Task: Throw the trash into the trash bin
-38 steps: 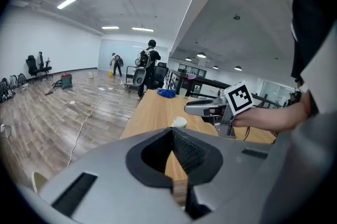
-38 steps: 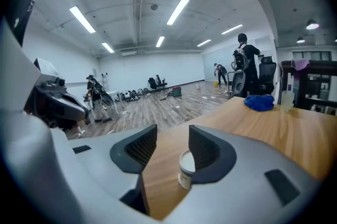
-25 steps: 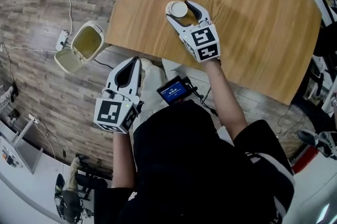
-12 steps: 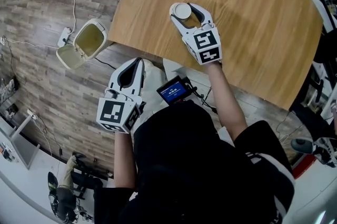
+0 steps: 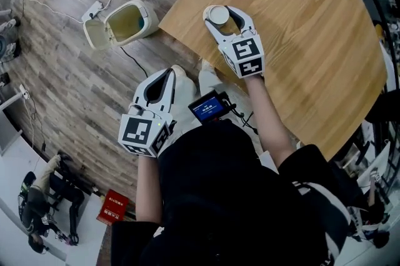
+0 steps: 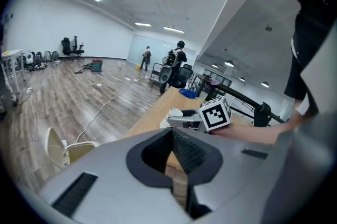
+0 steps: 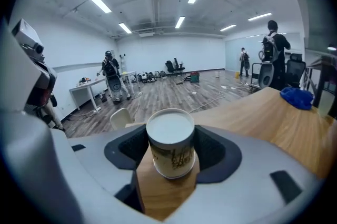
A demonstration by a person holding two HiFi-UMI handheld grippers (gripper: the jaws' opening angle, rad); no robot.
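A paper cup (image 5: 218, 15) with a white top stands near the edge of the wooden table (image 5: 300, 21). My right gripper (image 5: 220, 10) is shut on it, its pads against the cup's two sides; in the right gripper view the cup (image 7: 169, 146) fills the gap. My left gripper (image 5: 169, 72) hangs off the table over the floor, shut and holding nothing, its tips meeting (image 6: 172, 131). The cream trash bin (image 5: 128, 21) sits on the floor left of the table with its lid open, and shows low in the left gripper view (image 6: 73, 152).
A white cable and power strip (image 5: 94, 9) lie on the wood floor beside the bin. A small blue-screened device (image 5: 209, 107) hangs at the person's chest. A blue cloth (image 7: 297, 98) lies at the table's far end. People and chairs stand far off.
The head view has swung, so the bin and table edge now sit higher and further right. Both grippers have shifted sideways; the cup stays between the right jaws.
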